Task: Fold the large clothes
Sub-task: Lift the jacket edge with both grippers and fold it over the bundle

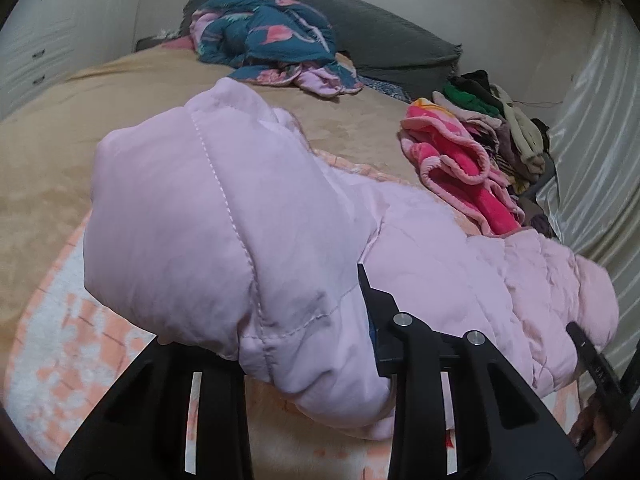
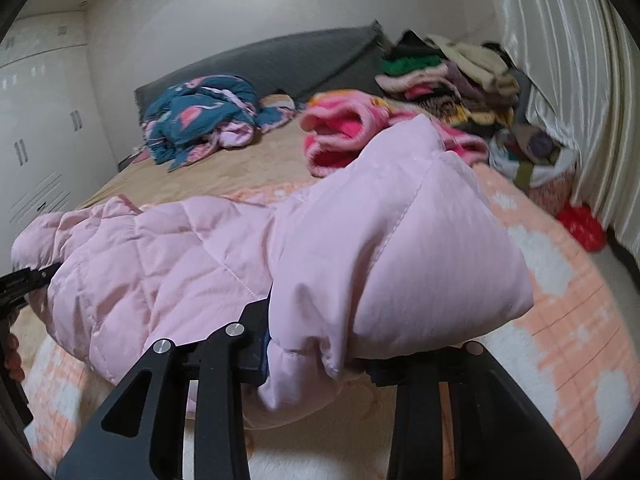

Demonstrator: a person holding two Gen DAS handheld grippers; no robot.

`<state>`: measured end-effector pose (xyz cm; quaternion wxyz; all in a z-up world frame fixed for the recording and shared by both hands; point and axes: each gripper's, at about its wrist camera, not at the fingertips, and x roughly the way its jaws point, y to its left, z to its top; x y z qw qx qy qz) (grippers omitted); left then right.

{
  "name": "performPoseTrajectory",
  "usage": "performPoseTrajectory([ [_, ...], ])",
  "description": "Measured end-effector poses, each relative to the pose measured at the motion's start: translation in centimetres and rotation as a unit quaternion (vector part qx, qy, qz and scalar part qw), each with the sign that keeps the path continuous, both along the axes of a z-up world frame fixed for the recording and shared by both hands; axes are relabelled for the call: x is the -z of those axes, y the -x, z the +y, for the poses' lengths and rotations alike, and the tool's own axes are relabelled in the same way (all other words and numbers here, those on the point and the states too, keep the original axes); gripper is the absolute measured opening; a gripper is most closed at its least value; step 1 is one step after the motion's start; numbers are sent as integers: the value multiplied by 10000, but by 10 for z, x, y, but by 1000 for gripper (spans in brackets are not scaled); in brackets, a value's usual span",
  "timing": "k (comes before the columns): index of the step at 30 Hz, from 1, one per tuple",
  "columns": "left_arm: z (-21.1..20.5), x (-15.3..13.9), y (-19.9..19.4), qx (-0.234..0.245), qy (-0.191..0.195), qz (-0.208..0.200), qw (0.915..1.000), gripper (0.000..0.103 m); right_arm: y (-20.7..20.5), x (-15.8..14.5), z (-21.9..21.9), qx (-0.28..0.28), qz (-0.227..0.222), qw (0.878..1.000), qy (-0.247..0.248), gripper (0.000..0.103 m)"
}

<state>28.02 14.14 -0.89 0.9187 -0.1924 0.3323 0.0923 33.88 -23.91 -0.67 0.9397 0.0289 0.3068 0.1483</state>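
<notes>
Jacket (image 1: 248, 216) on bed (image 1: 60, 152), clothes pile (image 1: 500, 132) behind right

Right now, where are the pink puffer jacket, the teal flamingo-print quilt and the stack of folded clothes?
pink puffer jacket (image 1: 224, 240), left wrist view, on its raised stitched panel.
teal flamingo-print quilt (image 2: 200, 112), right wrist view, middle of the crumpled heap.
stack of folded clothes (image 2: 448, 76), right wrist view, upper layers.

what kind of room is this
Most likely a bedroom: a wide bed with a grey headboard cushion, white wardrobe doors beside it, and a pile of clothes by the curtain.
</notes>
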Motion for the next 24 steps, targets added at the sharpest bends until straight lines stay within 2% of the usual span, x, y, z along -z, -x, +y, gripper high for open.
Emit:
performPoseTrajectory([
  [9, -18, -18, 41, 247, -269, -107, 9993, 22, 51, -13, -10, -123, -129, 9997, 141, 31],
  [15, -22, -15, 65, 324, -298, -86, 9990, 22, 88, -10, -17, -106, -117, 9998, 151, 31],
  [24, -24, -7, 98, 421, -370, 57, 9984, 23, 116, -7, -22, -39, -12, 10000, 56, 32],
])
